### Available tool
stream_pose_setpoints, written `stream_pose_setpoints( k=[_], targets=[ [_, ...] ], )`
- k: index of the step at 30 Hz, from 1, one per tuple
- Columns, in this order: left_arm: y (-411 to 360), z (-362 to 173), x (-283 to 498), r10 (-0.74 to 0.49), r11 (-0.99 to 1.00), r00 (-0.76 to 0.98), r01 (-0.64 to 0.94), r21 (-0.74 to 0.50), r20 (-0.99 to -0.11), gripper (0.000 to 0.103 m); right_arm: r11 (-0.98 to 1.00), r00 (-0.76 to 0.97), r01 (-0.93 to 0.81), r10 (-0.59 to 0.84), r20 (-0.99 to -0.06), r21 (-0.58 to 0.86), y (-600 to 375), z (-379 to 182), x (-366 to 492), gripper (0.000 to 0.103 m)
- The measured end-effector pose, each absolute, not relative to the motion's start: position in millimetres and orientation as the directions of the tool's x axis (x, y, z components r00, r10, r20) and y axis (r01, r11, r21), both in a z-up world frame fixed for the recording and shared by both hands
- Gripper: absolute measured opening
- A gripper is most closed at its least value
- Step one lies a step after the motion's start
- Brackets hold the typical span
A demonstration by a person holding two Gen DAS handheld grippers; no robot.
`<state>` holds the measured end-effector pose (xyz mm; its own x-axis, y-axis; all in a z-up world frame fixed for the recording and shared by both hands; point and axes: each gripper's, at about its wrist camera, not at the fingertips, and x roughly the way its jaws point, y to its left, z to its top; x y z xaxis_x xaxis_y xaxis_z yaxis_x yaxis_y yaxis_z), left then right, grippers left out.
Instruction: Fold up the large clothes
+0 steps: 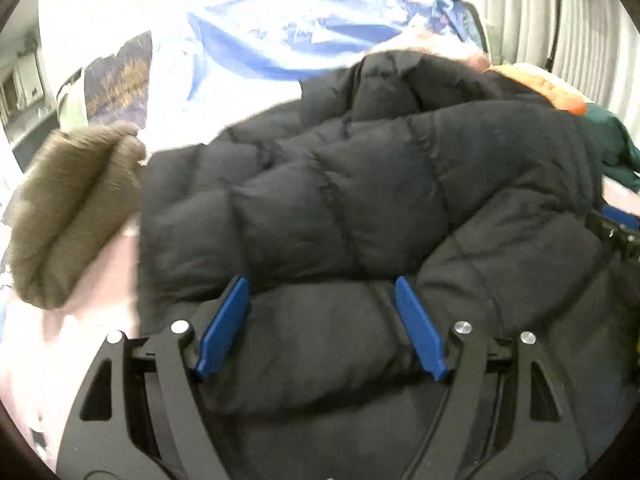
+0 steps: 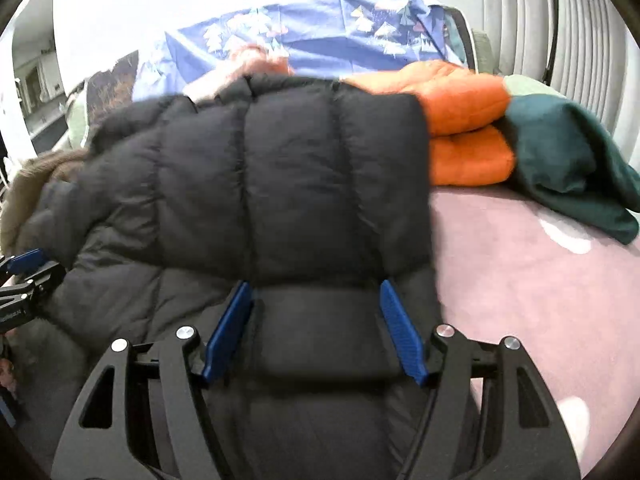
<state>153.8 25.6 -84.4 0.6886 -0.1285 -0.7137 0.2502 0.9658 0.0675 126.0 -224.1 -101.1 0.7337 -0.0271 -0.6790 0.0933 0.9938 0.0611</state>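
A black quilted puffer jacket [image 1: 340, 200] lies bunched on a pink bed surface [image 1: 60, 340]; its brown fur hood trim [image 1: 68, 208] hangs at the left. My left gripper [image 1: 320, 288] is open, its blue fingers [image 1: 224, 328] wide apart, with a thick fold of the jacket bulging between them. In the right wrist view the jacket [image 2: 280, 184] is folded over, its quilted panel on top. My right gripper [image 2: 316, 292] is open the same way, astride the jacket's near edge. The left gripper shows at the left edge [image 2: 24, 276] of the right wrist view.
A folded orange padded garment [image 2: 464, 128] and a dark green garment [image 2: 572, 160] lie at the back right on the pink cover [image 2: 540, 300]. A blue patterned cloth [image 2: 320, 36] lies behind. White ribbed panels [image 2: 540, 20] stand at the far right.
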Motion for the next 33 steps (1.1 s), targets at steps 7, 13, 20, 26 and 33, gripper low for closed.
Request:
stream_pose_setpoints(
  k=[7, 13, 20, 26, 33],
  targets=[
    [101, -82, 79, -0.092, 0.972, 0.669, 0.222, 0.080, -0.737, 0.081, 0.989, 0.682, 0.121, -0.024, -0.731, 0.081, -269, -107, 44, 0.068],
    [159, -106, 39, -0.156, 0.978, 0.565, 0.204, -0.046, -0.810, 0.081, 0.968, 0.646, 0.119, 0.095, -0.757, 0.223, -292, -122, -10, 0.068],
    [168, -114, -7, -0.255, 0.959, 0.535, 0.248, -0.138, -0.806, 0.085, 0.956, 0.646, 0.096, 0.152, -0.748, 0.277, -289, -127, -67, 0.068],
    [162, -118, -50, -0.312, 0.941, 0.536, 0.286, -0.179, -0.785, 0.086, 0.932, 0.658, 0.094, 0.205, -0.725, 0.349, -292, -129, -110, 0.068],
    [159, -114, -98, -0.357, 0.925, 0.540, 0.318, -0.207, -0.762, 0.083, 0.886, 0.666, 0.048, 0.316, -0.676, 0.461, -290, -133, -153, 0.062]
  ],
)
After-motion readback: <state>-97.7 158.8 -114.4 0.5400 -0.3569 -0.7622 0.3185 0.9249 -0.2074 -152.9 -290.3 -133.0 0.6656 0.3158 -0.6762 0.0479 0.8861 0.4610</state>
